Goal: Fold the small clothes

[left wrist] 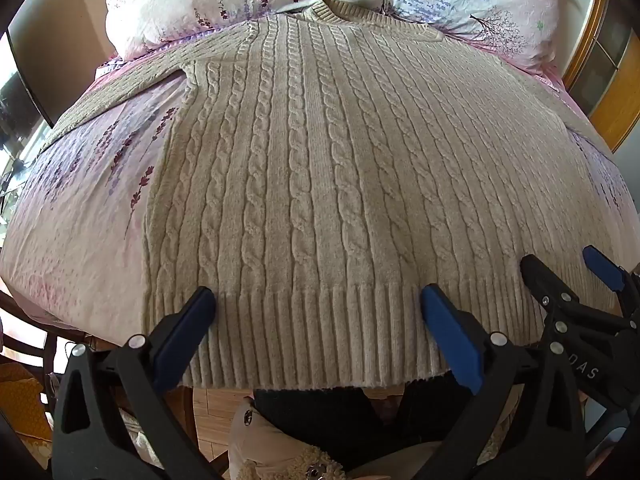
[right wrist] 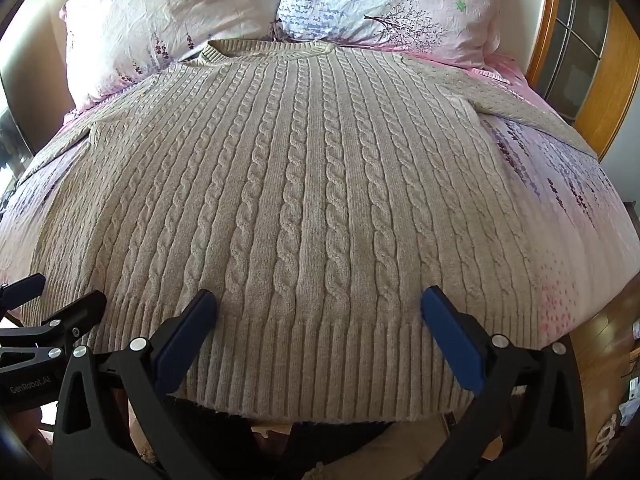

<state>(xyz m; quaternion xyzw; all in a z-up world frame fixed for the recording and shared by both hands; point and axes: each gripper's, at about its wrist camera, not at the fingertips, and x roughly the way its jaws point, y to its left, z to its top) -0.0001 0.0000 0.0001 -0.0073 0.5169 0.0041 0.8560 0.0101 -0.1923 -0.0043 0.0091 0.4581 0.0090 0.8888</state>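
You have a cream cable-knit sweater [left wrist: 320,168] spread flat on the bed [left wrist: 80,208], front up. Its neck [right wrist: 268,50] lies at the far end, touching the two pillows [right wrist: 168,20], and its ribbed hem [left wrist: 320,332] is at the near end, hanging a little over the bed's near edge. So the long axis runs from you straight away toward the pillows, and the cables follow the same line. One sleeve [left wrist: 120,92] trails out to the far left and the other sleeve [right wrist: 532,112] to the far right, both lying on the flowered sheet.

Your left gripper [left wrist: 318,304] and your right gripper [right wrist: 318,304] both hang over the hem with their jaws spread wide and nothing between the pads; they sit side by side, left one over the left half of the hem, right one over the right half. Whether the tips touch the knit I cannot tell.

Expect the sweater to be soft, thick and limp, with some weight, so it will sag and stretch if lifted by one point. The knit should not slip in the blue pads. Take it where it is firmest: the ribbed hem near its two corners, or a shoulder together with the hem corner on the same side. Pinch both layers, or only the front will lift.
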